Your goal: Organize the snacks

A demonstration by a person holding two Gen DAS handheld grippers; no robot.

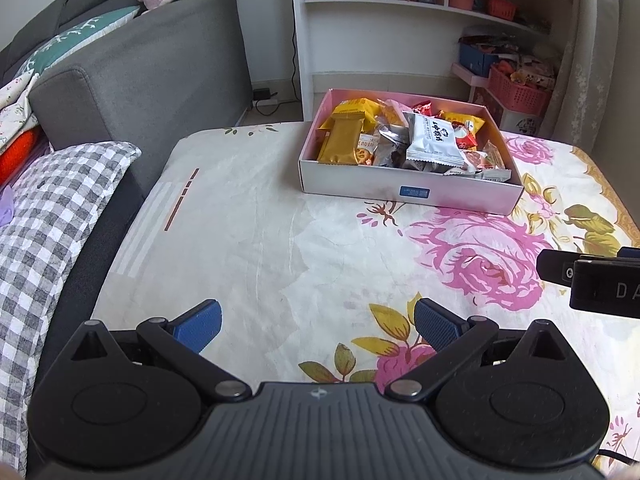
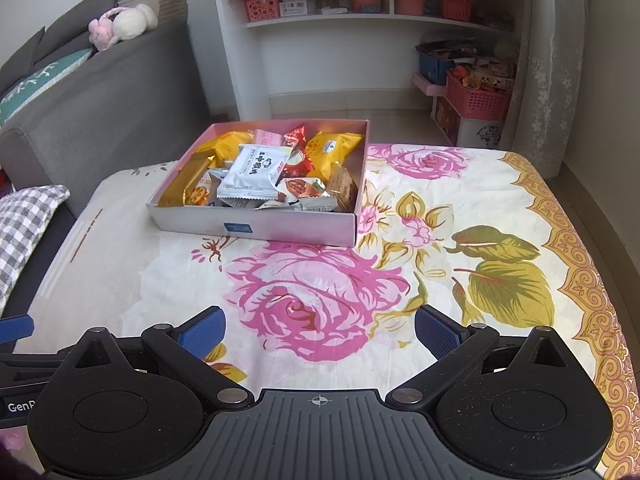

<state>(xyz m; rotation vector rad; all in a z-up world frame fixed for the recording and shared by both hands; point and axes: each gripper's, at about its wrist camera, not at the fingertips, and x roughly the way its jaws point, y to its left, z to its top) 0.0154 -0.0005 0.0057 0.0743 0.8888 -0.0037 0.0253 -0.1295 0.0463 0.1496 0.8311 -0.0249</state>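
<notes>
While both grippers hover level, fingers spread and empty, snacks [image 2: 260, 172] fill the box [image 2: 280, 228].

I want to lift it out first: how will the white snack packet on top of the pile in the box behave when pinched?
The white snack packet looks like a puffy sealed film pouch, so it probably weighs little and gives under the pads. Its glossy wrapper may slip; the crimped end seam seems the safer pinch. It lies loose atop other snacks in the box, so neighbours may shift.
</notes>
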